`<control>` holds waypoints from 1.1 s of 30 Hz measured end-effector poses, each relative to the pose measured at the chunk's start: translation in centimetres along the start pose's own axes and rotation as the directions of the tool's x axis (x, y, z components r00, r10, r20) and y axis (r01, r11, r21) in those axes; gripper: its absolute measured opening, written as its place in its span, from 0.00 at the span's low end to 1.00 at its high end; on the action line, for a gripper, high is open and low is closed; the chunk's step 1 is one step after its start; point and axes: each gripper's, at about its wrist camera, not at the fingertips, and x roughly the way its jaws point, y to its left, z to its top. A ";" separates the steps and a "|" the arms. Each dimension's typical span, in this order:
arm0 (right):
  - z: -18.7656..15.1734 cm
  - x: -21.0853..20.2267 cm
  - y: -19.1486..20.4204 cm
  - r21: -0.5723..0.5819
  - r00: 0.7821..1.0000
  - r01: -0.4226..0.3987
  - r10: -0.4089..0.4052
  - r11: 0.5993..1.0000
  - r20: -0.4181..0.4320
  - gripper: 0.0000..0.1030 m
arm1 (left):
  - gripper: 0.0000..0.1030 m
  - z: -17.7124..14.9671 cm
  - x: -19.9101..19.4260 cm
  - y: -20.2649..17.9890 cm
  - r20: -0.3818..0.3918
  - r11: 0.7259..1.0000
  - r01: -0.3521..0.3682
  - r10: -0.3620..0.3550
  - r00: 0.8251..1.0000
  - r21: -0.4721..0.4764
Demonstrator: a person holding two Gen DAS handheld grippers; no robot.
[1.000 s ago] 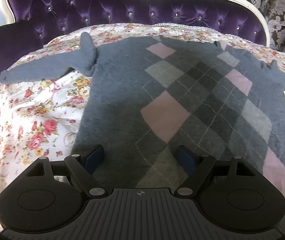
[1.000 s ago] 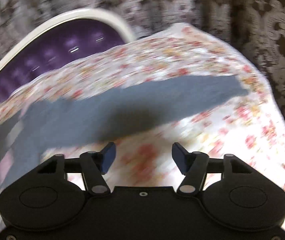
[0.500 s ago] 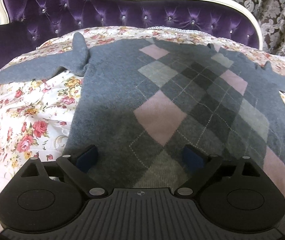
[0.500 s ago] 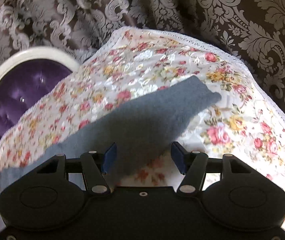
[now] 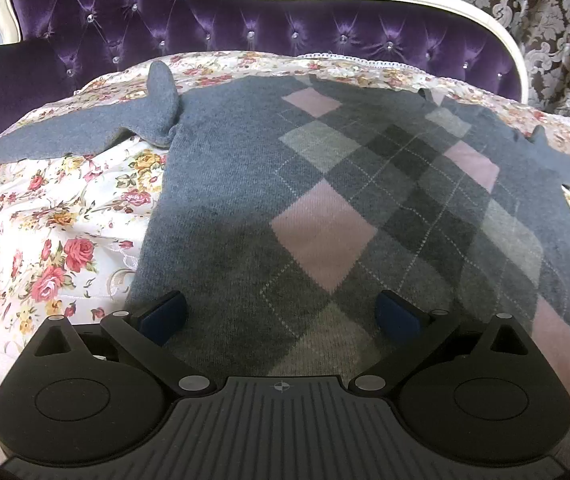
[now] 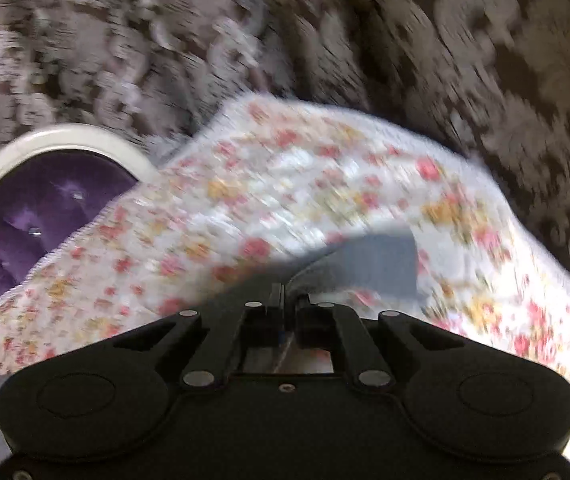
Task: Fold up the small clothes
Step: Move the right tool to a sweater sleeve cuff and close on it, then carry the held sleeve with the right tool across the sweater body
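Sweater (image 5: 325, 208) lies flat on the flowery bedspread (image 5: 45, 248), filling the middle of the left view.

Right claw (image 6: 289, 312) is pressed together, pinching the gray sleeve (image 6: 377, 264) at lower middle of its blurry view. Left claw (image 5: 281, 316) is spread wide over the hem, holding nothing. I think the sleeve fold is starting; next, carry the sleeve across the sweater's body and lay it flat.
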 end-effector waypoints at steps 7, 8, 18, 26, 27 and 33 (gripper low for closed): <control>3.6 -6.4 9.9 -0.176 0.982 -0.165 0.178 0.971 0.062 0.10 | 1.00 -0.3 -0.2 0.1 0.018 1.000 0.008 -0.008 1.000 -0.006; 3.8 -7.5 12.1 -0.215 0.975 -0.195 0.213 0.957 0.066 0.11 | 1.00 -0.4 -0.2 0.2 0.023 1.000 0.011 -0.011 1.000 -0.008; -5.3 -12.5 32.7 -0.450 0.827 -0.544 0.542 0.708 -0.147 0.10 | 1.00 -0.5 -0.3 0.4 0.027 1.000 0.026 -0.025 0.999 -0.015; -19.2 -10.2 41.8 -0.509 0.733 -0.678 0.539 0.531 -0.414 0.10 | 1.00 -0.5 -0.3 0.4 0.029 0.999 0.028 -0.027 0.999 -0.017; -20.7 -9.8 42.4 -0.518 0.725 -0.687 0.531 0.510 -0.439 0.12 | 1.00 -0.5 -0.3 0.4 0.029 0.999 0.028 -0.027 0.999 -0.017; -23.5 -9.3 40.5 -0.473 0.682 -0.731 0.552 0.492 -0.480 0.52 | 1.00 -0.5 -0.3 0.4 0.030 0.999 0.028 -0.027 0.999 -0.017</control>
